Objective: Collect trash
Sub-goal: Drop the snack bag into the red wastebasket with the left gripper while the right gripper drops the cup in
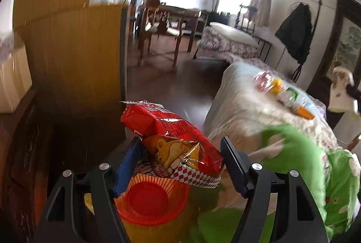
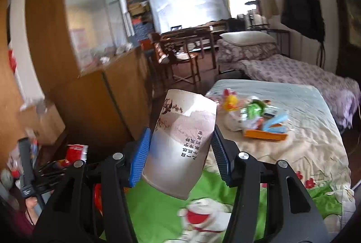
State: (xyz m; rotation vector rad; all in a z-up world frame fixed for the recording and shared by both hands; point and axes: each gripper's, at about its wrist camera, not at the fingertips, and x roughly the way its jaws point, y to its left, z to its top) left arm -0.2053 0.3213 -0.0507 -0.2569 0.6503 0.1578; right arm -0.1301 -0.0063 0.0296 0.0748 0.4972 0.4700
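Two bits of trash in my grippers, more left on the bed

My left gripper [image 1: 180, 164] holds a red snack bag [image 1: 167, 130] right above the orange bin [image 1: 153, 202]. My right gripper [image 2: 180, 152] squeezes a paper cup [image 2: 180, 141]. I think I'm partway done. Only the right view clearly shows the wrappers [image 2: 255, 116] left on the bed [image 2: 315, 152]; only the left view looks into the bin.

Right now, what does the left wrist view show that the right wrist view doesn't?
Left wrist only: the left hand-held gripper holding red snack packets above an orange mesh wastebasket.
Right wrist only: the right hand-held gripper shut on a tilted paper cup.
Both: the bed with a litter pile, the green quilt, the wooden cabinet.
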